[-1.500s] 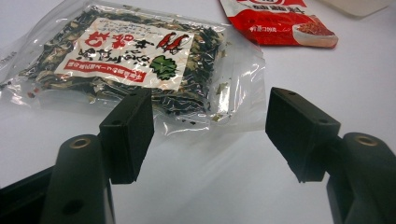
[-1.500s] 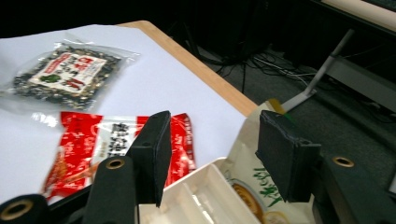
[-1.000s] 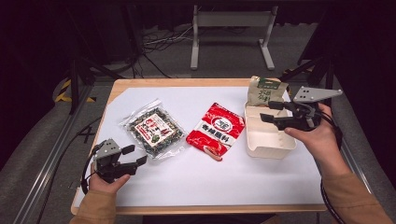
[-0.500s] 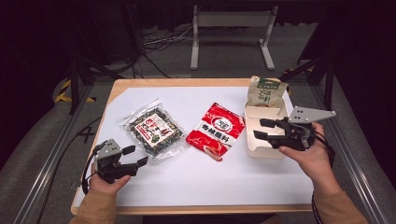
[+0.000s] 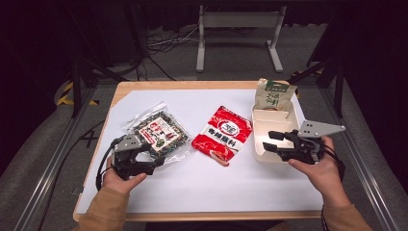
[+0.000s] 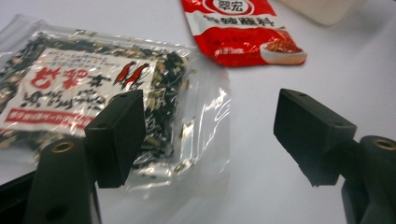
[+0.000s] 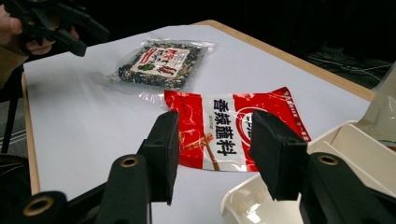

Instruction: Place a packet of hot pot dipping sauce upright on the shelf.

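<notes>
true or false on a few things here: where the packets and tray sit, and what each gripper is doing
1. The red sauce packet lies between the clear seaweed packet and the white tray. True.
2. The left gripper is clamped on the red packet. False: its jaws are open, nothing between the pads, at the clear packet's corner.
3. The right gripper is over the tray, jaws apart and empty. True.
4. The green-labelled pouch lies flat in the middle of the table. False: it stands at the tray's far end.

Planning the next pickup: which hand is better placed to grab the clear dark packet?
Left. The left gripper hovers open at the clear packet's near corner; the right gripper is over the white tray.
</notes>
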